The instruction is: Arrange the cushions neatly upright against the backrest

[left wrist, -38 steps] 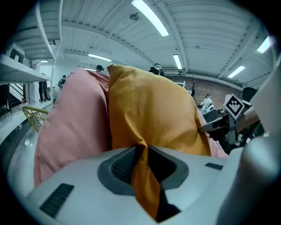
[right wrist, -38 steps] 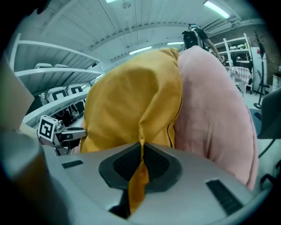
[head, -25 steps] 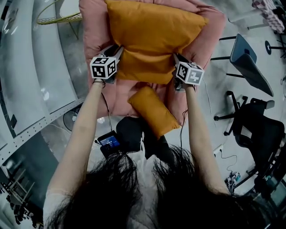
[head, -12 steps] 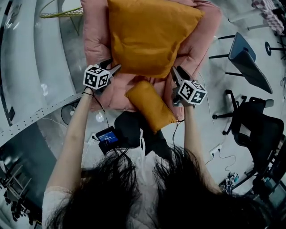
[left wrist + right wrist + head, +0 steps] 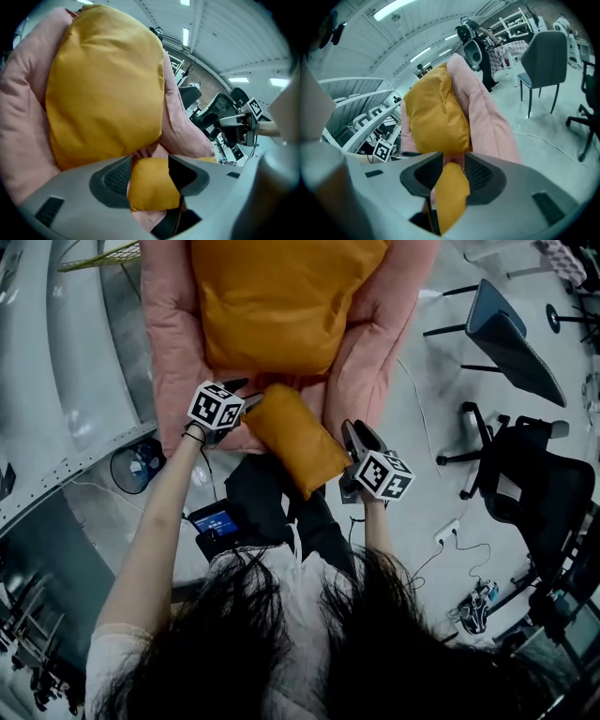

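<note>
**Seat front: both grippers at the small cushion**

At the top edge of the head view, the large cushion [image 5: 272,306] and the pink armchair [image 5: 169,352] are cut off, so the cushion's upper corners and the top of the backrest cannot be checked. My hair covers the lower part of that view.

The large cushion is orange, plump and smooth, and stands upright against the backrest between the padded arms. The small cushion [image 5: 292,439], also orange, lies slantwise at the seat's front edge.

On my left gripper [image 5: 242,397] the jaws stand wide apart, with one end of the small cushion between them. On my right gripper [image 5: 353,432] the jaws are likewise apart, and the other end shows edge-on in the gap. No view settles whether the pads press the fabric.

Half a second ago both grippers were at the large cushion's lower corners. They are now lower, at the small cushion.
</note>
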